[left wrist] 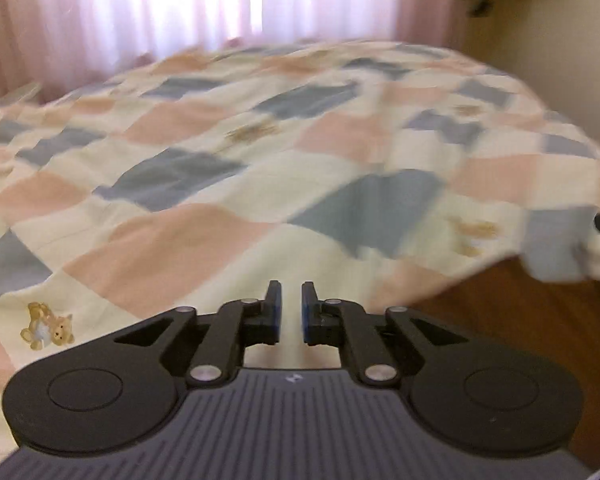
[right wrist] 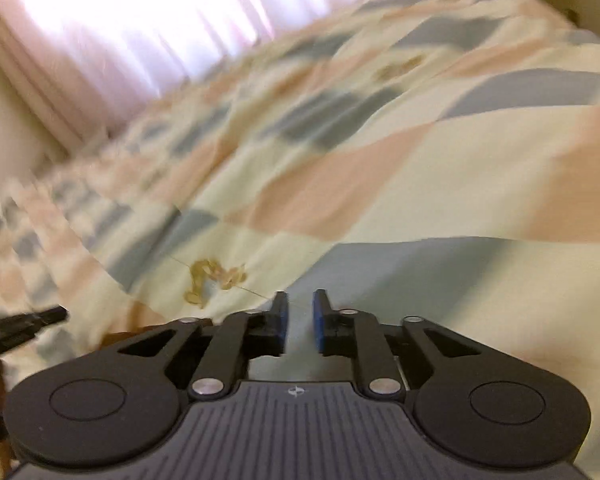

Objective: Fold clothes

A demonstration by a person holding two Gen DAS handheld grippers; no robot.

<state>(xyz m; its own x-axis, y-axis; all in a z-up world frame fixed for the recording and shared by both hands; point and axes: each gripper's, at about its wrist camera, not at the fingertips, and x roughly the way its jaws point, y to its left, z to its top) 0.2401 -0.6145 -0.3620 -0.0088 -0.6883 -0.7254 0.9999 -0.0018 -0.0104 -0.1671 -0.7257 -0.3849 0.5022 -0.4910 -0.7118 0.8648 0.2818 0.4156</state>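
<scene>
Across the whole bed spreads a patchwork quilt (left wrist: 228,148) of cream, pink and grey-blue squares, a little teddy bear print (left wrist: 47,325) showing at eight o'clock in my left view. My left claw (left wrist: 291,307) hangs just above the quilt's near edge, its jaws parted by a narrow gap with nothing between them. At four o'clock the quilt ends and brown wooden floor (left wrist: 519,320) shows. A pale blue garment (left wrist: 551,244), blurred, hangs at three o'clock beside the tip of my right claw. In the right view that claw (right wrist: 300,320) has its jaws slightly apart over pale blue fabric (right wrist: 399,276); whether they pinch it I cannot tell. Pink curtains (left wrist: 180,4) glow with daylight at twelve o'clock, and a cream wall (left wrist: 571,40) stands at two o'clock.
</scene>
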